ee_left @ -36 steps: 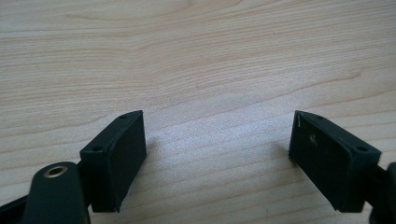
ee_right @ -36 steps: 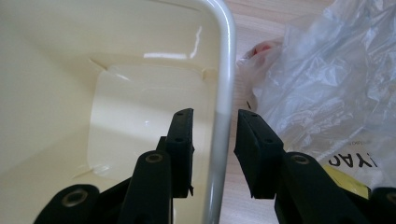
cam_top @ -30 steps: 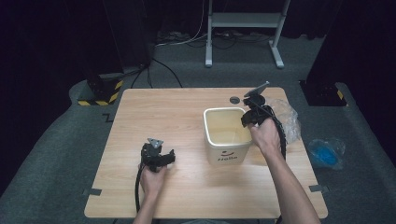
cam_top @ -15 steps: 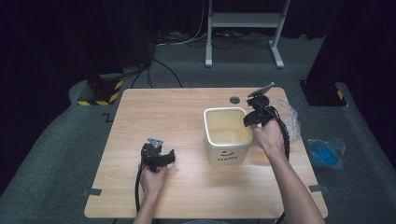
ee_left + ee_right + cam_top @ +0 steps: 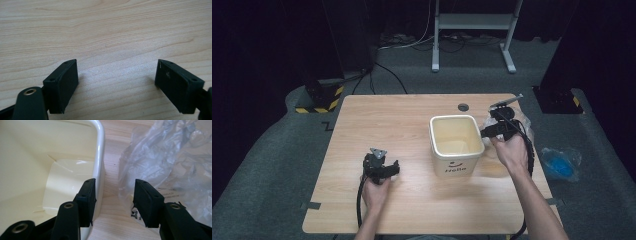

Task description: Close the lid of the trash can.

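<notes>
The bin's [image 5: 456, 145] floor is lying partly hidden behind its near wall in the high view, and the right gripper view is cutting off its left and far sides. The bag [image 5: 172, 162] is showing in the high view as only a pale crumple past the right hand [image 5: 511, 150], with the gripper covering much of it. Small dark print on the bag, low in the right gripper view, is too blurred to read. The left gripper's [image 5: 116, 80] body is running out of frame in its own view.

The bin is cream, square-mouthed with rounded corners and a rolled rim, carrying a smile mark and a short word on its near face. It is standing upright right of the table's [image 5: 377, 125] centre. The bag is clear, wrinkled film, lying just right of the bin near the table's right edge.

The right gripper [image 5: 115, 200] is hovering over the gap between bin and bag, one jaw against the bin's right rim, the other over the film. Its jaws have just been opening, now about half spread, gripping nothing.

The left gripper is resting near the left front of the table, jaws wide, bare wood between them.
</notes>
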`<state>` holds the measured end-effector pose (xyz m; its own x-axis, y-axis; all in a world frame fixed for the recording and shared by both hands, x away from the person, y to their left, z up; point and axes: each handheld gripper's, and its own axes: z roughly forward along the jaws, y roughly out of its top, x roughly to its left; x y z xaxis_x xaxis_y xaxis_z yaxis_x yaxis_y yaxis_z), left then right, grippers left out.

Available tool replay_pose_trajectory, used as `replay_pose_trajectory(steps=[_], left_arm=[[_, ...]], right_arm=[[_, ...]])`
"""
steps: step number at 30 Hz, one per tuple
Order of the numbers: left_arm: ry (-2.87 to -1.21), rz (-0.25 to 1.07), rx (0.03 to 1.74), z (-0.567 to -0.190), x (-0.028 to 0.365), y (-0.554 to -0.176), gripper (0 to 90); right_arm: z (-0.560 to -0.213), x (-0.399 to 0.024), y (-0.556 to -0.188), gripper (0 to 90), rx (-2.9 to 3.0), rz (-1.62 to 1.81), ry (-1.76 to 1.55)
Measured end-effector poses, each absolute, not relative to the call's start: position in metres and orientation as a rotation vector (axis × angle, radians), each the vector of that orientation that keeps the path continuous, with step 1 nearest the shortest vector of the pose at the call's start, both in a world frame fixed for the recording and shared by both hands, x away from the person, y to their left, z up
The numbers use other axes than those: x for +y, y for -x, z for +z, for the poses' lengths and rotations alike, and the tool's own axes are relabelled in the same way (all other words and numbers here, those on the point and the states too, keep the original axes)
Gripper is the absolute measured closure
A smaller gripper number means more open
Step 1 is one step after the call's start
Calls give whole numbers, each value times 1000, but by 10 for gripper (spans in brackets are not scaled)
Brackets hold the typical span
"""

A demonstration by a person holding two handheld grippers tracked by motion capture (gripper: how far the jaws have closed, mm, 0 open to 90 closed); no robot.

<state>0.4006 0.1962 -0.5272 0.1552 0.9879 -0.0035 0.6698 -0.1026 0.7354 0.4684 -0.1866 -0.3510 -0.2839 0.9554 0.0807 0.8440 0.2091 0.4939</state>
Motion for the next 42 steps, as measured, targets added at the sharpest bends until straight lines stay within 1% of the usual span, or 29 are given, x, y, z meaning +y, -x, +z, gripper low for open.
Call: replay_pose_trajectory(steps=[14, 31, 42], left_arm=[[-1842, 690, 1576, -527, 196, -401, 186], [-1844, 689, 1576, -527, 196, -401, 187], [-1842, 690, 1577, -527, 196, -401, 186]], right_arm=[[-357, -219, -448, 508, 2193, 806, -1683], [-371, -237, -435, 507, 2161, 913, -1675], [-381, -242, -429, 510, 2161, 923, -1657]])
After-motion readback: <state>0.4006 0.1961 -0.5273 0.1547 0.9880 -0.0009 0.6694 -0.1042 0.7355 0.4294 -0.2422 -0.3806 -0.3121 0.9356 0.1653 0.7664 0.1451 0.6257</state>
